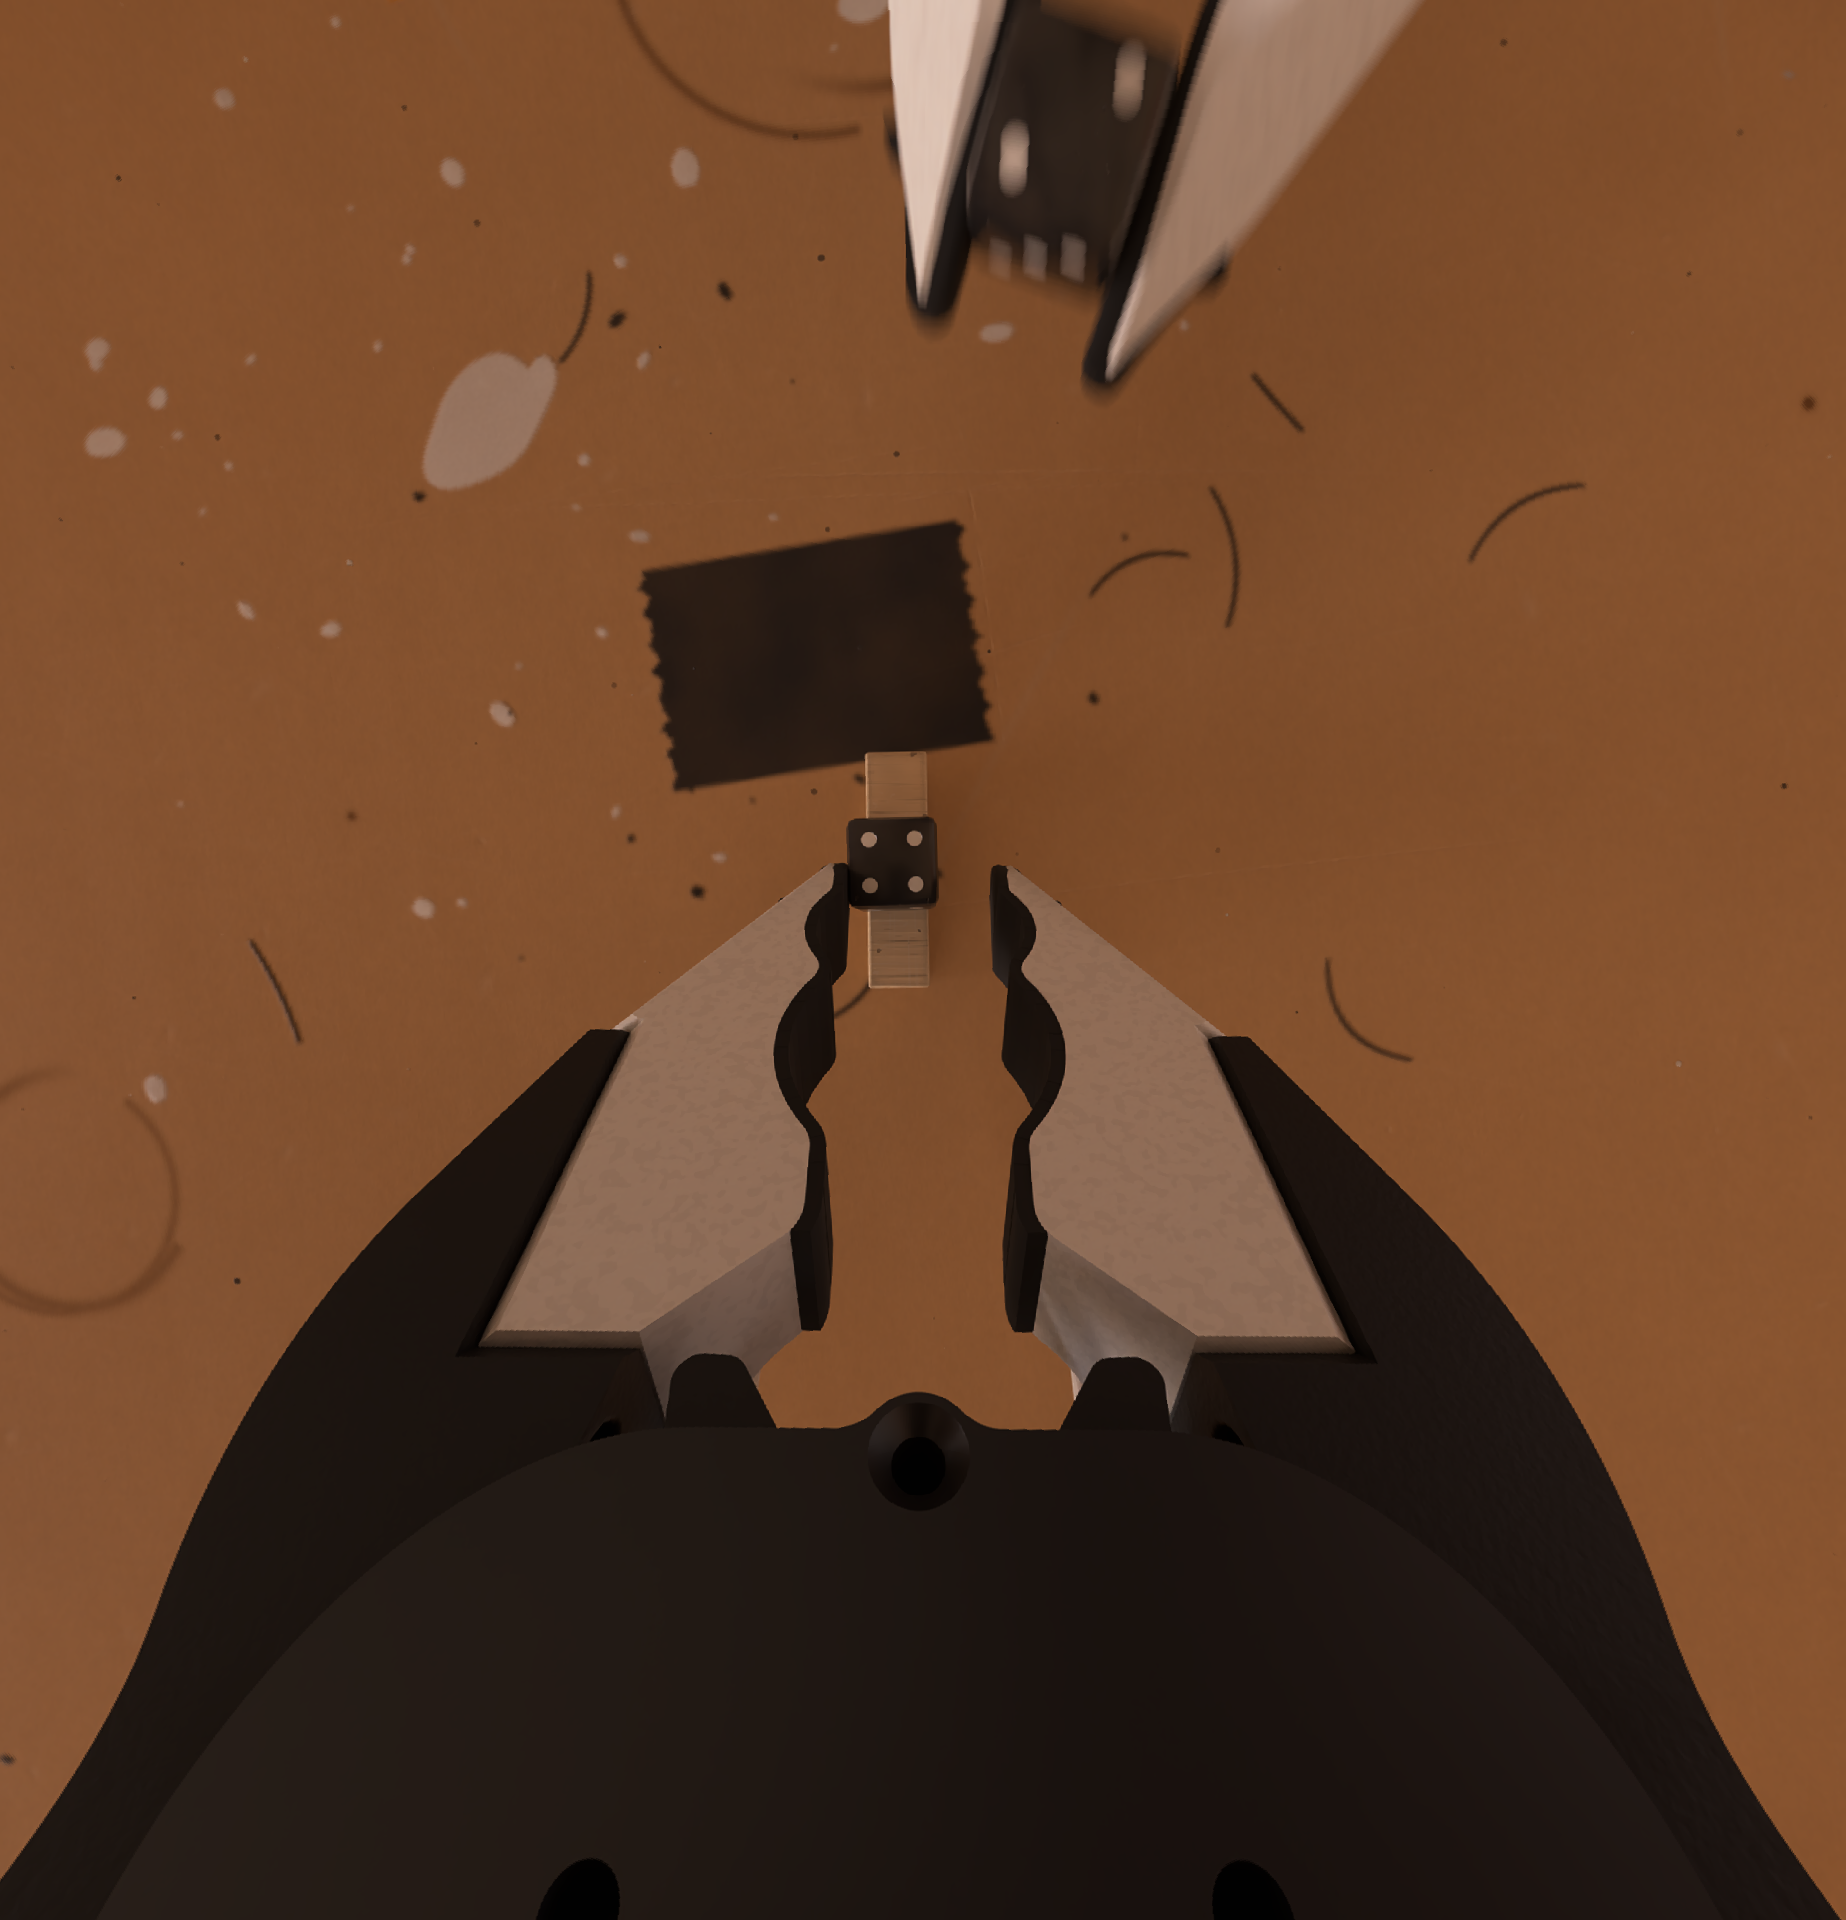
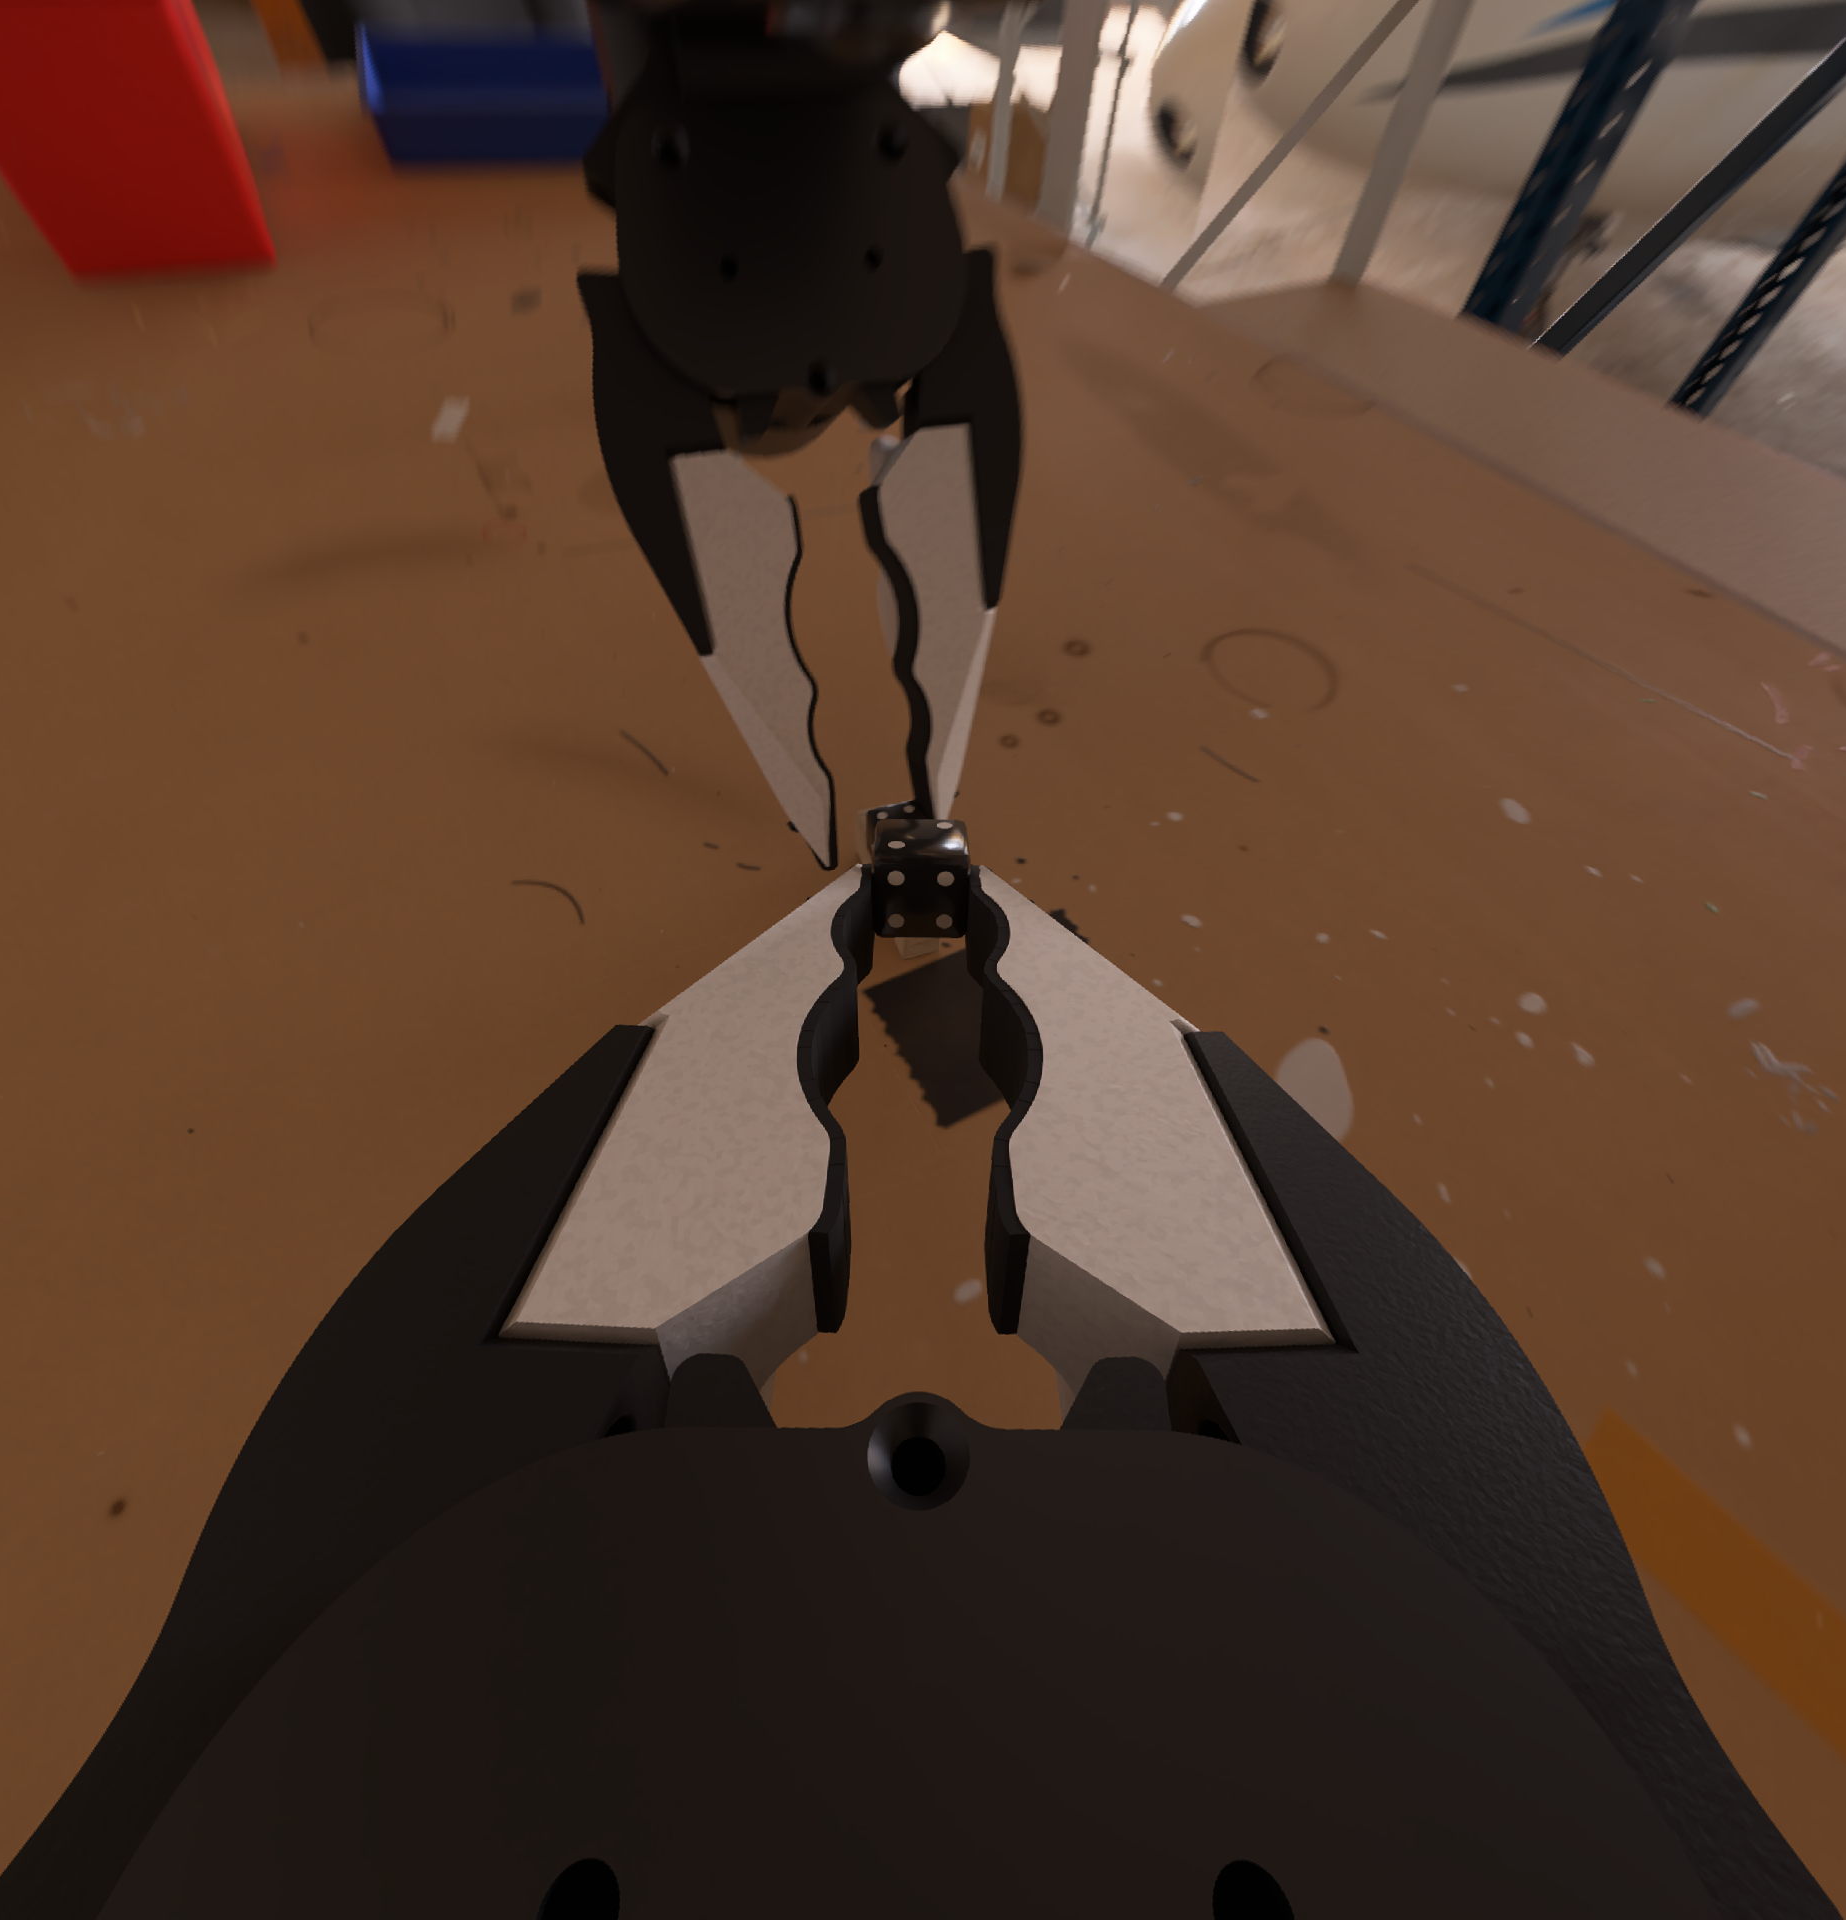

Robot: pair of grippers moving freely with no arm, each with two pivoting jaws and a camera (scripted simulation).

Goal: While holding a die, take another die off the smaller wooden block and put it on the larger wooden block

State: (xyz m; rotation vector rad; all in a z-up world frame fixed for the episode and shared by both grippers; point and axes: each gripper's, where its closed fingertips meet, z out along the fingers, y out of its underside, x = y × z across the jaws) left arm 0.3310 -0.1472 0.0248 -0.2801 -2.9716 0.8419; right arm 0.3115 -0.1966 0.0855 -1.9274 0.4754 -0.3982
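Observation:
A black die (image 1: 893,862) with white pips sits on a small pale wooden block (image 1: 898,951) on the brown table. My left gripper (image 1: 916,873) is open, pointing down, its fingertips on either side of this die. The die is close against the left finger, with a gap to the right one. My right gripper (image 2: 917,878) is shut on a second black die (image 2: 919,899), held above the table. It shows blurred at the top of the left wrist view (image 1: 1018,332) with its die (image 1: 1064,135). The left gripper (image 2: 883,831) shows just beyond it. No larger wooden block is in view.
A flat dark patch with jagged edges (image 1: 815,655) lies on the table just past the small block. A red box (image 2: 119,125) and a blue bin (image 2: 483,94) stand at the far side. The table edge (image 2: 1521,436) runs along the right, with metal shelving (image 2: 1729,260) beyond.

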